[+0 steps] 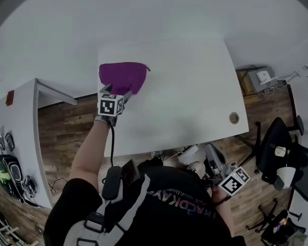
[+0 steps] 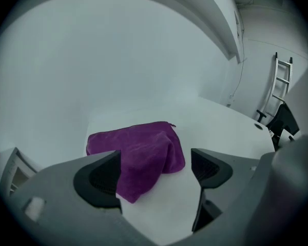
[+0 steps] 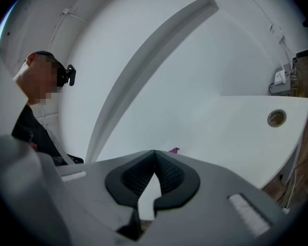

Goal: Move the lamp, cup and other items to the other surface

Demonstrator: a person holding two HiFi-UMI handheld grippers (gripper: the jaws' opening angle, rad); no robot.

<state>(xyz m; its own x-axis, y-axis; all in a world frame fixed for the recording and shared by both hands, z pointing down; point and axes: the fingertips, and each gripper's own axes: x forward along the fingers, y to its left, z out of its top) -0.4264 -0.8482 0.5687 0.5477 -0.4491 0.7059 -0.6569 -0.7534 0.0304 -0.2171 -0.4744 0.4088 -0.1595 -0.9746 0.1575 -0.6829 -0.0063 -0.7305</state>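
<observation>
Purple cloth [image 2: 138, 155], soft and napped like a small towel, lies bunched in a loose heap at the far left corner of the white worktop [image 1: 195, 96], with one folded corner trailing toward the near edge. Nothing else stands on that surface. The left hand-held gripper [image 2: 154, 176] hangs just over the heap, tilted down, with its jaws spread wide and the trailing corner lying between them. The left pad may brush the fabric, though the angle leaves that unsure, and neither pad presses on it. The right hand-held gripper [image 3: 154, 160] is closed on nothing, its pads meeting at the tips, held low by the person's body at the worktop's near edge.

The cloth should be light and limp, and it won't break. It will sag and drape once lifted, and a thin edge could slip out. A pinch on the thick fold in the middle of the heap, taking several layers at once, looks the safest hold.
</observation>
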